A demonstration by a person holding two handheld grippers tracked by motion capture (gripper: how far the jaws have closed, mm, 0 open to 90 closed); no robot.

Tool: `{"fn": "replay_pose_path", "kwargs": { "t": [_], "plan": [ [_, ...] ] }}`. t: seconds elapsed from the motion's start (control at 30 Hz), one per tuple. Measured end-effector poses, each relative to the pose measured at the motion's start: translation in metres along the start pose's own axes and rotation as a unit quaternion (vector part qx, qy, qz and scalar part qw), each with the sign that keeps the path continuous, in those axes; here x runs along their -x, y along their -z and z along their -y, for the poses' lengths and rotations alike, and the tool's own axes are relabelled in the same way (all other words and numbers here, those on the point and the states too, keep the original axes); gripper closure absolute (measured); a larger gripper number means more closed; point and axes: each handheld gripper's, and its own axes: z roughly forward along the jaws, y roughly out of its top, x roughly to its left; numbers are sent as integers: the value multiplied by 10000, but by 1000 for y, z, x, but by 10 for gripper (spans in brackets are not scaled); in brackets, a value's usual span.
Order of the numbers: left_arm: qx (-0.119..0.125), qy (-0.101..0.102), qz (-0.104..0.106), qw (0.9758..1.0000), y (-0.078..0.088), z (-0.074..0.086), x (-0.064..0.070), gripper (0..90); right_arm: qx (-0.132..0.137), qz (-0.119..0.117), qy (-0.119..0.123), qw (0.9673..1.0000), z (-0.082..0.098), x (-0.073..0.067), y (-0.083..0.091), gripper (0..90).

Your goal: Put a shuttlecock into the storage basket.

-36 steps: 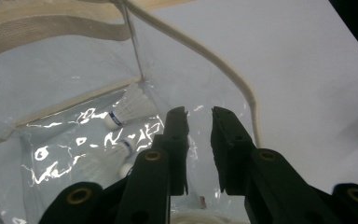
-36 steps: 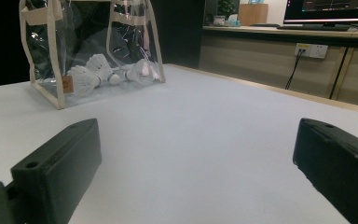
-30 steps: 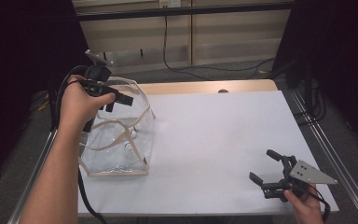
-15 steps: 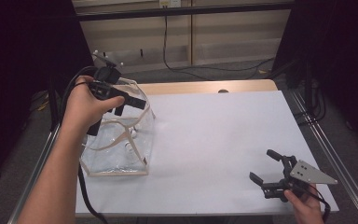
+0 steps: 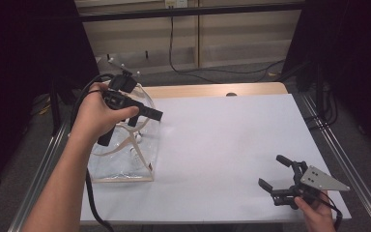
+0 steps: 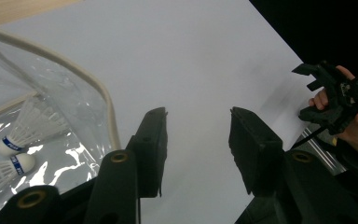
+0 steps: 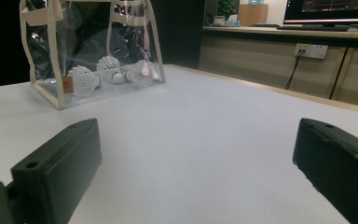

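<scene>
Left gripper [image 5: 142,116]: my jaws just opened, empty, beside clear bag [image 5: 145,145]; shuttlecocks [image 6: 16,144] deposited. Right gripper [image 5: 275,175]: wide, idle.

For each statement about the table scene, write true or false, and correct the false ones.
1. The shuttlecocks lie inside the clear bag. True.
2. The left tool grips a shuttlecock. False: its jaws are apart with nothing between them, and they have just been opening.
3. The right tool rests low near the table's front right corner. True.
4. The right tool holds the bag's handle. False: it is open and far from the bag.
</scene>
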Motion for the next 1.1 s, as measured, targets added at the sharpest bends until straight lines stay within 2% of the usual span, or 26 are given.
{"fn": "replay_pose_path", "kwargs": {
  "t": [0.47,0.7,0.8,0.9,1.1],
  "plan": [
    [0,-92,266,9996,-13,4,9,528,1,-4,-2,10000,0,0,0,7],
    [-2,-86,374,9993,-22,10,11,476,-6,-7,12,10000,0,0,-1,7],
    [72,-37,395,9992,-26,13,10,438,-1,-10,-3,10000,0,-1,-1,7],
    [65,-180,413,9990,-30,18,10,398,-14,-22,3,10000,0,-1,-1,7],
    [73,-279,444,9986,-39,27,11,356,-1,-21,10,10000,0,0,-1,7]
  ]
}}
